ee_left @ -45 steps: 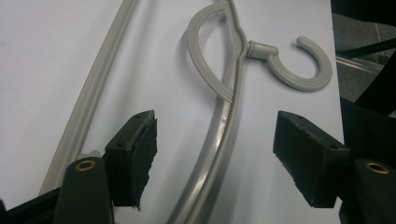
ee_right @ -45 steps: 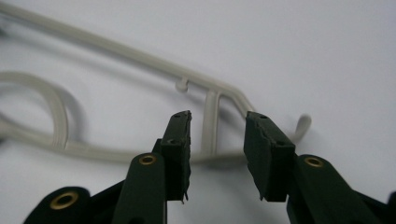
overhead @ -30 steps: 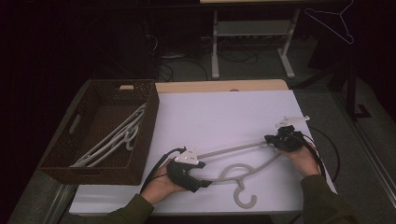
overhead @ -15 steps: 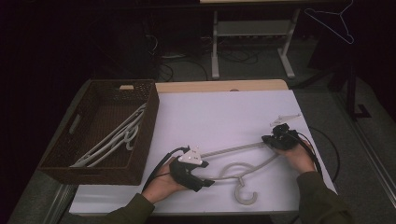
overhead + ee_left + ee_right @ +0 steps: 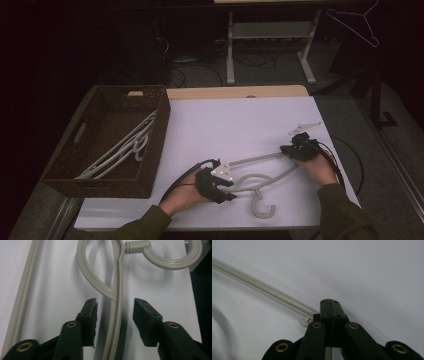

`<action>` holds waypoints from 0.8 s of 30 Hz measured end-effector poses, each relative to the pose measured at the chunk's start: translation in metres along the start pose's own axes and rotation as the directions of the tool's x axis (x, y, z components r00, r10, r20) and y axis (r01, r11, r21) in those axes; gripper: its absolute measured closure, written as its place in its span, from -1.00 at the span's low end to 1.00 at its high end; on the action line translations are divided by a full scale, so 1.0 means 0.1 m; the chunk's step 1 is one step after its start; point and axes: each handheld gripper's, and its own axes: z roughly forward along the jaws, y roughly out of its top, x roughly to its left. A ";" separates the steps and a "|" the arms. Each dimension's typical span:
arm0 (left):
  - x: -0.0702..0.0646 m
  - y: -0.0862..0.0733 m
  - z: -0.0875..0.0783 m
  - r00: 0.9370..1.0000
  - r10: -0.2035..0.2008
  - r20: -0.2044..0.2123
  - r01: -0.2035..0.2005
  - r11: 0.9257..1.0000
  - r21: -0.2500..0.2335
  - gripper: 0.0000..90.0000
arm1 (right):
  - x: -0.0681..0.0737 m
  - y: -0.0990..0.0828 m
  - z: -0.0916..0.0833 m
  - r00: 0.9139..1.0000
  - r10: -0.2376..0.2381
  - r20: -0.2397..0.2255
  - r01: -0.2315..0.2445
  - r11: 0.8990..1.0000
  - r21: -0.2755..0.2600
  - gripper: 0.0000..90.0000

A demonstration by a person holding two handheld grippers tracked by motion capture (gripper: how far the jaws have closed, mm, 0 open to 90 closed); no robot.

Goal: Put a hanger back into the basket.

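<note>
L gripper: jaws partly open, just been closing, w/ the hanger shoulder bar running between the pads, neither pad pressing on it yet. R gripper: jaws fully closed, pinching the hanger's far end where straight bar meets shoulder. Hanger lies flat on white table near the front edge, hook pointing toward the person, betw. both hands. Well apart at table's left: wicker basket w/ more hangers lying in it.
</note>
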 end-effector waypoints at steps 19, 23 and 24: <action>-0.01 0.09 -0.01 0.999 0.029 0.015 -0.029 1.000 0.004 0.80 | -0.08 0.02 -0.30 0.999 0.048 -0.016 -0.050 0.985 -0.168 0.44; 0.01 0.10 -0.10 1.000 -0.001 0.010 0.001 1.000 -0.026 0.81 | -0.08 0.01 -0.54 0.998 0.065 0.000 -0.063 0.962 -0.264 0.05; 0.02 0.11 -0.13 1.000 -0.007 0.007 0.007 0.999 -0.033 0.81 | -0.07 0.00 -0.59 0.997 0.071 0.003 -0.067 0.957 -0.283 -0.04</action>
